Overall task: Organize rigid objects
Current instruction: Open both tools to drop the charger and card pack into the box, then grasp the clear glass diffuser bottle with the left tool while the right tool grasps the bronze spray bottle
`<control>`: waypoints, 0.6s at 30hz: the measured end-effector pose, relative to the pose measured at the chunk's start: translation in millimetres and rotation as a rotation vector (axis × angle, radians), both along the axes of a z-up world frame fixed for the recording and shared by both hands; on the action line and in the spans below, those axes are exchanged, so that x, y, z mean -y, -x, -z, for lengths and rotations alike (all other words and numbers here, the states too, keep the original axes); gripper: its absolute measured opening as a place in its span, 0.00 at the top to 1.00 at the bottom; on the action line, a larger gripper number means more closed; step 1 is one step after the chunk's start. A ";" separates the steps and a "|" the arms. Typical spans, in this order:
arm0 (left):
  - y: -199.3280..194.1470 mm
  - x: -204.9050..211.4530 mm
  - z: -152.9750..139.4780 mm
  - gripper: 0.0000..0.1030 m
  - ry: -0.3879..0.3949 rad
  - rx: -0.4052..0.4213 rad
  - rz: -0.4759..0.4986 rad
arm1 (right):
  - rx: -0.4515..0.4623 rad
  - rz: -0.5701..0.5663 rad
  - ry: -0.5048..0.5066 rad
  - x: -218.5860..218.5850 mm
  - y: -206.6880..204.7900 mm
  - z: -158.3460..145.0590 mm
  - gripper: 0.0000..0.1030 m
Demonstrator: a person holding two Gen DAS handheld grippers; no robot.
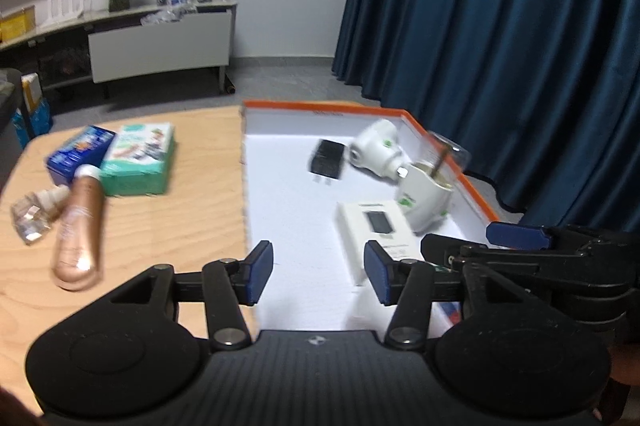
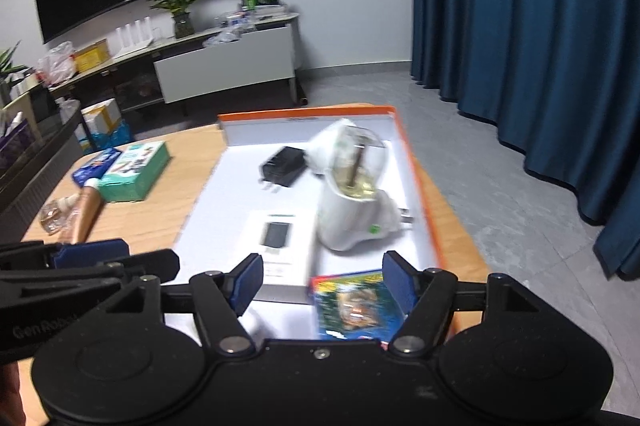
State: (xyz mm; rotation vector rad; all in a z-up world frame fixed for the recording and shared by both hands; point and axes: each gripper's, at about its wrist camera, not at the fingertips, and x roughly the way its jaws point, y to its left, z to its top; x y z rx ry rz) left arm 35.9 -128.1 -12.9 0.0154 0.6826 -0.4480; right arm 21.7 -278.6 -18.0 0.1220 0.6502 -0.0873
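I have both grippers spread apart and holding nothing, the left gripper (image 1: 318, 272) and right gripper (image 2: 322, 282) side by side over the near end of the tray (image 1: 476, 192). In the tray lie a charger (image 1: 328, 159), a white box (image 1: 374, 226) and two diffusers (image 2: 352, 214); a green box (image 1: 138, 158) and tube (image 1: 78, 226) sit on the worktop (image 1: 168, 226) to its left.

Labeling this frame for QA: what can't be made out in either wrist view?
- Print on the green box and blue box: motion blur, both views.
- Colourful box: near end hidden by the right gripper body in the right view; barely visible in the left.
- White box: near end covered by the left gripper finger, left view.
- Contents of the white device with clear dome: blurred.
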 end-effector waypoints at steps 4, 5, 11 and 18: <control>-5.8 -30.7 -4.0 0.49 -0.006 0.004 -0.053 | -0.001 -0.068 -0.015 -30.5 -11.2 -2.9 0.22; -7.5 -39.9 -4.4 0.49 -0.015 0.011 -0.069 | -0.005 -0.087 -0.021 -38.4 -14.6 -2.6 0.22; -27.2 -110.1 -0.1 0.41 -0.068 0.026 -0.186 | -0.023 -0.210 -0.018 -87.9 -30.5 -1.7 0.21; -81.9 -183.0 22.6 0.30 -0.153 0.035 -0.236 | -0.021 -0.289 -0.030 -118.8 -44.2 -2.7 0.21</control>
